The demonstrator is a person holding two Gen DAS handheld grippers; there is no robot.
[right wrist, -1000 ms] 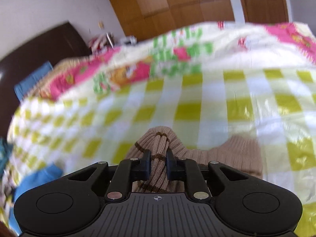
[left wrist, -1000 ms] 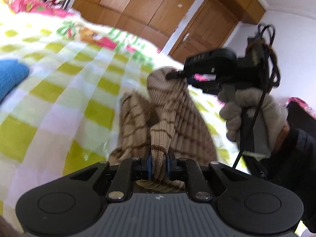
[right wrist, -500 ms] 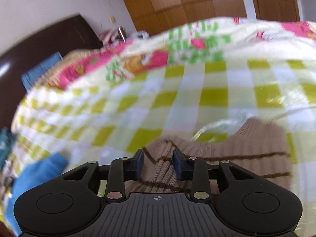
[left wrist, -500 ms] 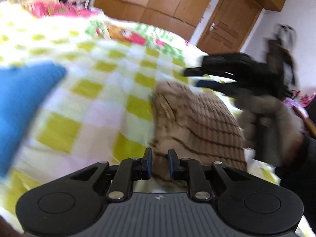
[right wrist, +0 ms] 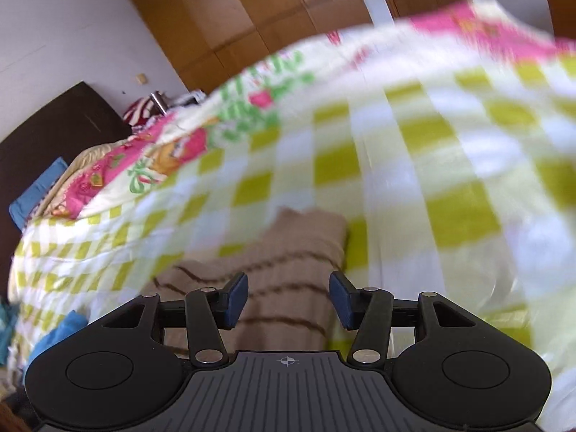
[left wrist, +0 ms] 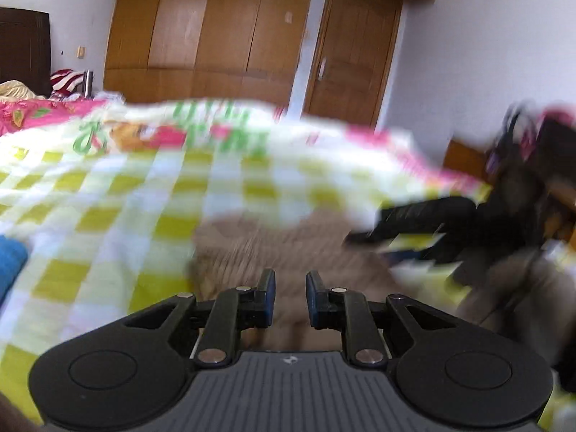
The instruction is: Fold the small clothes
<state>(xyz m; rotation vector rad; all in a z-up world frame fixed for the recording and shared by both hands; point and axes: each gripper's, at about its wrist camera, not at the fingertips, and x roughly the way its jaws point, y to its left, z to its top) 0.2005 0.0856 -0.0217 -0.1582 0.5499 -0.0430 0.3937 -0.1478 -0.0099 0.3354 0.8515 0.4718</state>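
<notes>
A small tan knit garment with dark brown stripes [right wrist: 273, 262] lies folded flat on the green-and-white checked bedspread [right wrist: 450, 165]. My right gripper [right wrist: 289, 297] is open and empty just above its near edge. In the left wrist view the garment [left wrist: 273, 244] is blurred, straight ahead of my left gripper [left wrist: 290, 297], which is open with a narrow gap and holds nothing. The right gripper [left wrist: 424, 216] shows there as a dark blur to the right of the garment.
A blue cloth lies at the left edge of the bed [left wrist: 9, 266] and shows low left in the right wrist view [right wrist: 61, 331]. A pink floral quilt [right wrist: 118, 169] and dark headboard [right wrist: 54, 129] are at the far left. Wooden wardrobes [left wrist: 216, 32] stand behind the bed.
Both grippers held the garment's ends up a second ago. They have let go, opened and drawn back, and the garment now lies flat on the bed.
</notes>
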